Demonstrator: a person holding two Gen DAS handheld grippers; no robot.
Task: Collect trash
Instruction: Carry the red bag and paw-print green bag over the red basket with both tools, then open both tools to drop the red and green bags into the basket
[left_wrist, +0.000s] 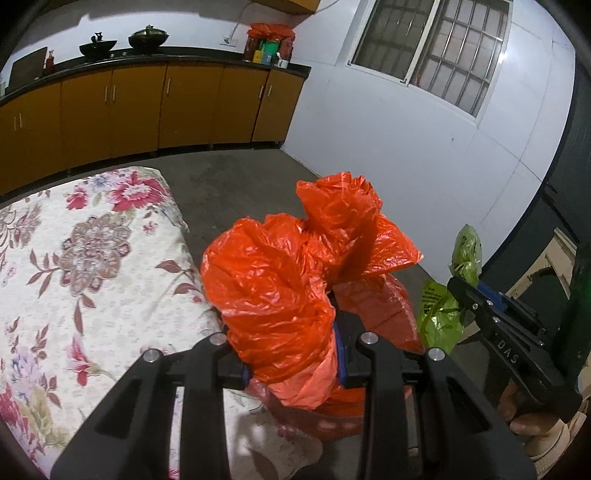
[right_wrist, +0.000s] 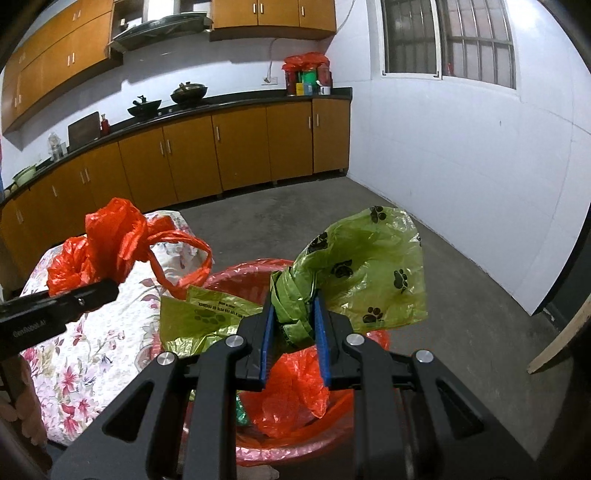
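1. The red bin (right_wrist: 295, 448) sits on the grey floor (right_wrist: 303, 221) beside the floral-covered bed (left_wrist: 74, 258), and it lies directly below and just ahead of the right hand-held gripper (right_wrist: 293, 332). It already contains loose orange plastic (right_wrist: 291, 398), so I judge it to be the collecting place.

2. The orange bag (left_wrist: 266, 295) is the bulkier piece of trash. The left hand-held gripper (left_wrist: 291, 369) has its jaws closed narrowly on the bag's gathered neck, and the crumpled body billows up and forward from the jaws. In the right wrist view this bag (right_wrist: 107, 243) hangs over the bed edge, left of the bin and clearly apart from its rim.

3. The green paw-print bag (right_wrist: 365, 266) is smaller. The right hand-held gripper pinches its twisted knot between the blue pads (right_wrist: 266, 343), jaws narrow, with the bag's long axis running up and to the right, away from the jaws. In the left wrist view the same bag (left_wrist: 443, 317) shows to the right of the orange one.

4. The deciding relation: the right hand's bag is already above the bin's mouth, so a straight drop probably suffices, while the left hand's bag likely needs carrying rightward over the rim first. The right hand is therefore the nearer one.
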